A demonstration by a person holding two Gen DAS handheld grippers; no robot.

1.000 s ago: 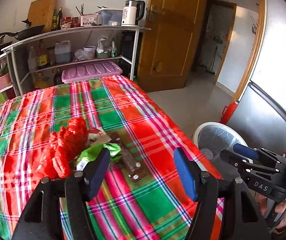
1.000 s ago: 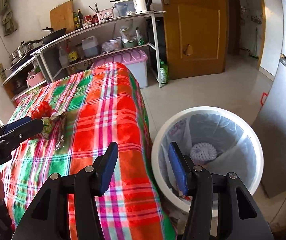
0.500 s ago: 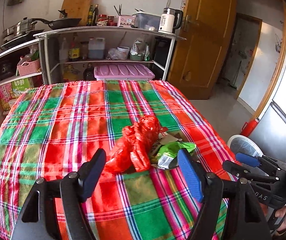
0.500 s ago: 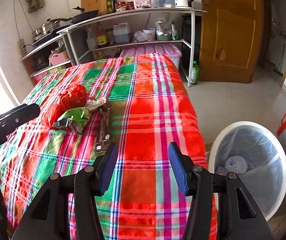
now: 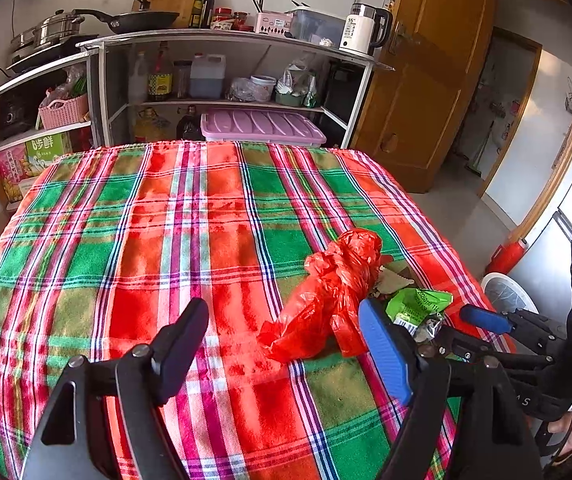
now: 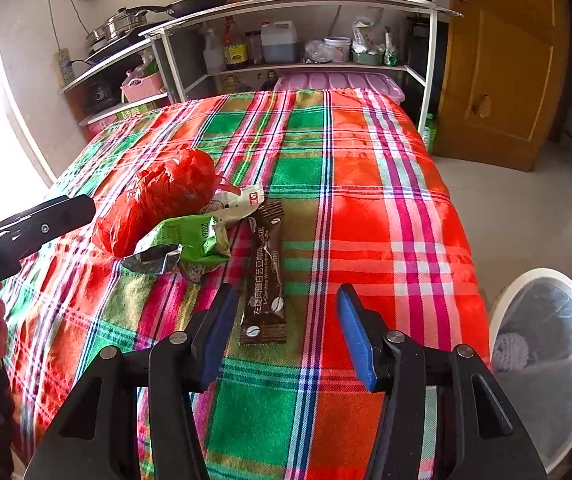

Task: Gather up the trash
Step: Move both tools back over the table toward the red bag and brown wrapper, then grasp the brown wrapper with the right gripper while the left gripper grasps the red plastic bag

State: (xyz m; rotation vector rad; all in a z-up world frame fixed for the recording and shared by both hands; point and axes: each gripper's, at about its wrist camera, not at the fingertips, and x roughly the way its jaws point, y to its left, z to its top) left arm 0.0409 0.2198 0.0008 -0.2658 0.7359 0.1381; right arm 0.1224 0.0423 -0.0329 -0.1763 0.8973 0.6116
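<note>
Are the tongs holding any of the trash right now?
No, nothing is held. The left tongs have just been opening, with only tablecloth between them, beside the red bag. The right tongs are open around the brown sachet.

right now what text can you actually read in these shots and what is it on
"L-Carnitine White Kidney...": brown sachet, beside larger Chinese print; the rest is too small.
"2026": green wrapper; remaining print is blurred.
"55": white kettle; the lines below are too small.
"obot.AI": left gripper body, start cut off.
"鲜": green box on the low shelf; the rest is unclear.
</note>
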